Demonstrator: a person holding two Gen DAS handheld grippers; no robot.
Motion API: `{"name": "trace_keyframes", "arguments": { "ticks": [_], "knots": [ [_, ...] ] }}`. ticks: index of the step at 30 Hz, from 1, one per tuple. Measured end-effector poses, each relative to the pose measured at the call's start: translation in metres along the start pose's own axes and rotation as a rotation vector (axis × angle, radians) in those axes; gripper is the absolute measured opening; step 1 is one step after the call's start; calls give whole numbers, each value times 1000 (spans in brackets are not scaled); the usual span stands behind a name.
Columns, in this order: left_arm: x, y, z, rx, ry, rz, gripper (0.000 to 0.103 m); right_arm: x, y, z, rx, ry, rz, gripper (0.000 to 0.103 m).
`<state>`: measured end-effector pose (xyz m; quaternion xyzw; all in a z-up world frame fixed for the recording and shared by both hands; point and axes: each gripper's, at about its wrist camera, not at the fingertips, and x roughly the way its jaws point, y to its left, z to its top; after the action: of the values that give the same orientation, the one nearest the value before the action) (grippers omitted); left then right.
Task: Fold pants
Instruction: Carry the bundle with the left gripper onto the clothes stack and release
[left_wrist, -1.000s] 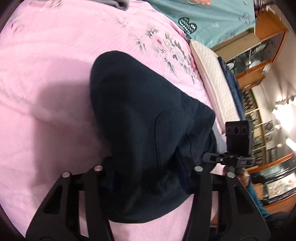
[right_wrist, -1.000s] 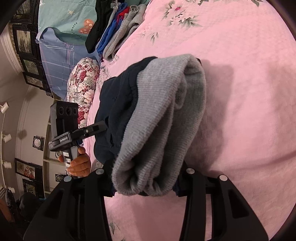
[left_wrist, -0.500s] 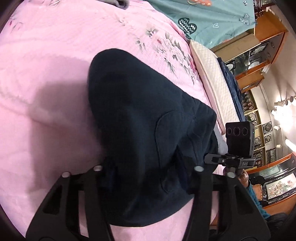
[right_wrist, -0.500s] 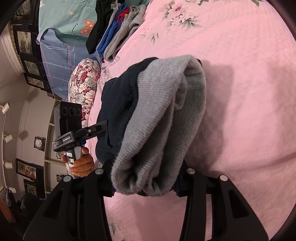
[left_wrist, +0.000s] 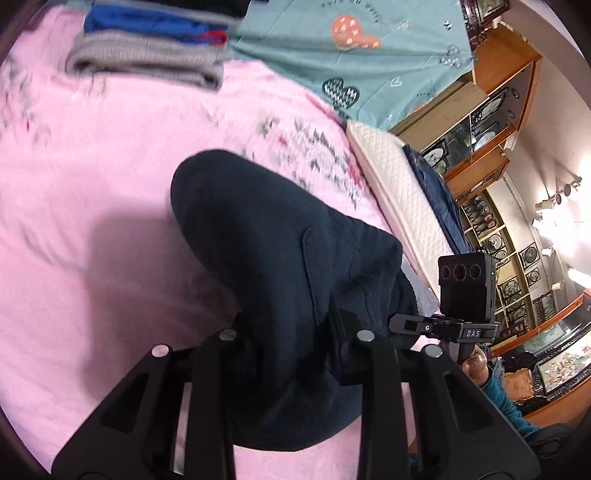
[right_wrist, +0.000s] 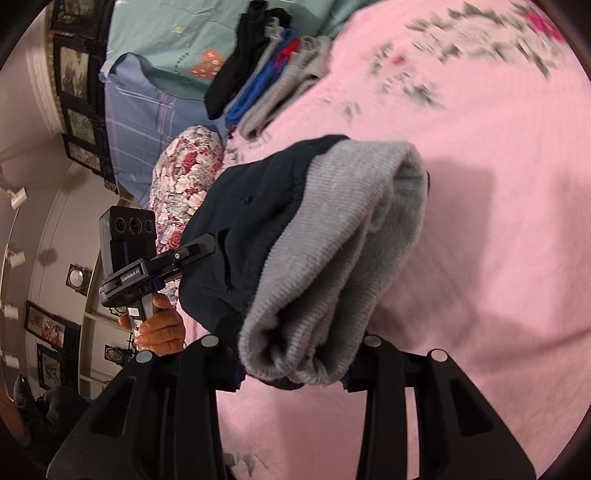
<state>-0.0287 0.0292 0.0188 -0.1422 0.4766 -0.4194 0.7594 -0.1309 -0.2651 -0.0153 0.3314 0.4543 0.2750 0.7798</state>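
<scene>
Folded pants slung between both grippers, clear above pink bed. Left gripper clamped on navy end; right gripper clamped on grey waistband. Stack of folded clothes ahead, far side.

Pink bed bears folded clothes.
</scene>
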Motion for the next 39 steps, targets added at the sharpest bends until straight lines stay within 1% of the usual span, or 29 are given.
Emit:
{"name": "trace_keyframes", "arguments": {
  "ticks": [2, 5, 7, 8, 10, 11, 12, 14, 15, 17, 19, 20, 21, 22, 23, 24, 25, 26, 27, 29, 30, 31, 32, 33, 34, 35, 37, 38, 39],
  "knots": [
    [-16, -4, 20, 26, -32, 26, 27, 2, 19, 21, -51, -13, -3, 37],
    [-55, -15, 68, 83, -128, 87, 26, 4, 61, 71, -178, -55, -3, 37],
    [-87, -27, 111, 141, -213, 152, 27, 7, 96, 115, -269, -89, -3, 37],
    [-99, -30, 127, 160, -240, 174, 27, 8, 117, 142, -321, -111, -5, 37],
    [-130, -41, 175, 200, -322, 242, 27, 13, 150, 189, -390, -144, -9, 37],
    [-140, -42, 191, 210, -345, 260, 27, 16, 163, 209, -421, -161, -16, 37],
    [-151, -43, 215, 227, -381, 293, 28, 21, 178, 235, -451, -177, -20, 37],
    [-162, -38, 251, 233, -425, 338, 29, 35, 197, 278, -480, -200, -22, 37],
    [-163, -27, 274, 221, -436, 360, 30, 46, 202, 301, -486, -210, -31, 37],
    [-153, -1, 306, 178, -433, 387, 31, 69, 204, 336, -477, -220, -49, 37],
    [-122, 45, 336, 87, -385, 407, 32, 100, 190, 369, -439, -225, -84, 37],
    [-109, 63, 343, 56, -362, 423, 33, 122, 177, 384, -406, -218, -123, 37],
    [-85, 89, 352, 13, -317, 449, 34, 141, 163, 395, -374, -204, -168, 38],
    [-61, 112, 357, -24, -265, 484, 34, 160, 148, 400, -343, -176, -217, 38],
    [-44, 128, 354, -54, -230, 507, 44, 182, 131, 406, -299, -135, -270, 40],
    [-30, 144, 349, -67, -228, 535, 61, 200, 116, 406, -278, -133, -324, 41],
    [-27, 150, 343, -64, -264, 553, 69, 207, 111, 402, -301, -168, -344, 42],
    [-30, 152, 337, -67, -331, 562, 84, 208, 108, 399, -318, -212, -326, 43],
    [-32, 155, 335, -80, -349, 552, 93, 206, 106, 399, -302, -222, -308, 44],
    [-34, 157, 334, -110, -340, 530, 93, 204, 105, 400, -295, -208, -304, 45],
    [-35, 153, 333, -109, -335, 550, 93, 203, 110, 400, -302, -195, -318, 47],
    [-41, 148, 332, -110, -337, 579, 93, 200, 115, 400, -301, -187, -316, 51],
    [-47, 142, 330, -108, -341, 597, 93, 196, 118, 401, -299, -177, -314, 59],
    [-59, 132, 326, -102, -354, 626, 93, 190, 128, 399, -298, -170, -325, 63],
    [-63, 121, 328, -96, -368, 655, 93, 180, 139, 396, -299, -187, -354, 74],
    [-74, 110, 323, -83, -389, 675, 93, 168, 149, 394, -303, -212, -370, 82],
    [-95, 78, 308, -27, -431, 710, 95, 140, 177, 374, -341, -255, -355, 85],
    [-102, 67, 301, 6, -448, 747, 99, 125, 196, 361, -390, -272, -367, 86],
    [-110, 46, 288, 54, -464, 803, 99, 115, 209, 352, -424, -292, -395, 88]
  ]
}}
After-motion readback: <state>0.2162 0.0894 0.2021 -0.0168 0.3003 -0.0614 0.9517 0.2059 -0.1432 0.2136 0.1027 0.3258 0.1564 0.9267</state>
